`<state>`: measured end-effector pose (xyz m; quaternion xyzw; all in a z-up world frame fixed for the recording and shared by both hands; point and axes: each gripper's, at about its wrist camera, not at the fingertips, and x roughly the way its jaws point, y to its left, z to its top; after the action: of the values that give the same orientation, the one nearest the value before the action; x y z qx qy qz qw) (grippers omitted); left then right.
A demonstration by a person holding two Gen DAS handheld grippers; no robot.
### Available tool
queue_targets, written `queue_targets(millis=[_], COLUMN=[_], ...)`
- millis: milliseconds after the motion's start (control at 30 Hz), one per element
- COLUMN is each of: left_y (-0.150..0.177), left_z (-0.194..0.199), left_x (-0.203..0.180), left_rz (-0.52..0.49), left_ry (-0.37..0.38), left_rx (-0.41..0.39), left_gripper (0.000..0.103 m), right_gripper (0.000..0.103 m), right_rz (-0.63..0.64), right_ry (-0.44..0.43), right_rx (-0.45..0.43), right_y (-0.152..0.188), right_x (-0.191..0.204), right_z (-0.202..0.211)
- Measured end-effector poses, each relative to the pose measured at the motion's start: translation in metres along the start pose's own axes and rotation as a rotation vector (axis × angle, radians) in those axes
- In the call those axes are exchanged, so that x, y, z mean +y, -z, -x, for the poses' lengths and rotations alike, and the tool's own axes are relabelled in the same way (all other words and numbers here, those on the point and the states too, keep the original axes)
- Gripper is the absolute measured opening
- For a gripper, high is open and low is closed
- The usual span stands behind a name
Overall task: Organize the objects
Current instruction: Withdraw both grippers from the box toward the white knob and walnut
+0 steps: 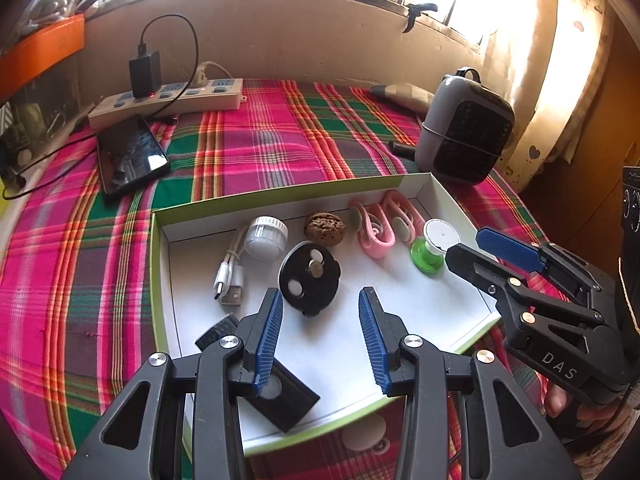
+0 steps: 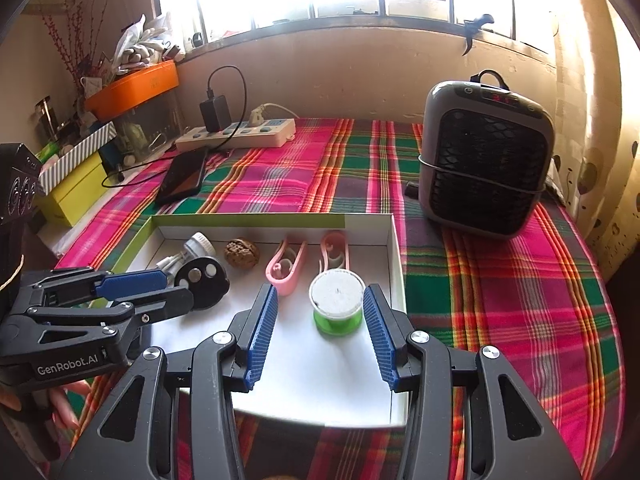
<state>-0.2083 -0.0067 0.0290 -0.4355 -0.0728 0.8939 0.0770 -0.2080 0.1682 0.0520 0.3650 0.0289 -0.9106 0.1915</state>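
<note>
A shallow white tray with a green rim [image 1: 155,280] lies on the plaid cloth. It holds a white cable [image 1: 230,276], a white round cap [image 1: 266,236], a walnut [image 1: 324,228], two pink clips [image 1: 380,224], a black disc with coin cells [image 1: 310,280] and a black block [image 1: 280,400]. My left gripper [image 1: 320,292] hovers open over bare tray floor, just this side of the disc. A green tub with a white lid [image 2: 338,306] stands between the fingers of my right gripper [image 2: 321,292]. The right pad is beside the tub and the left pad is clearly apart from it.
A grey heater [image 2: 484,164] stands right of the tray's far corner. A power strip [image 1: 168,98] and a phone [image 1: 132,156] lie at the back left. Boxes and an orange bin [image 2: 136,86] crowd the left edge. A white round pad [image 1: 364,436] lies by the tray's near rim.
</note>
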Motion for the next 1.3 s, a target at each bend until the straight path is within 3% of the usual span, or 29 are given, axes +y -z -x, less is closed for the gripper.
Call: queue_targets(millis=[300,933,1300], left_y=[0.012,0.058,0.081], left_z=[0.023,0.062,0.063], left_x=[-0.002,-0.024,-0.016], left_rz=[0.005,-0.085,-0.053], left_ry=[-0.001,-0.037,0.005], left_rx=[-0.032,-0.085,-0.062], left_gripper=[0.038,0.038,0.038], right_gripper=[0.046,0.046,0.046], right_rz=[-0.026,-0.032,-0.078], right_ry=[0.002,0.003,0.007], right_rx=[-0.028,-0.044,-0.021], right_y=[0.011,0.046,0.069], right_x=[0.002,0.016,0.008], right_z=[0.022,0.063,0.07])
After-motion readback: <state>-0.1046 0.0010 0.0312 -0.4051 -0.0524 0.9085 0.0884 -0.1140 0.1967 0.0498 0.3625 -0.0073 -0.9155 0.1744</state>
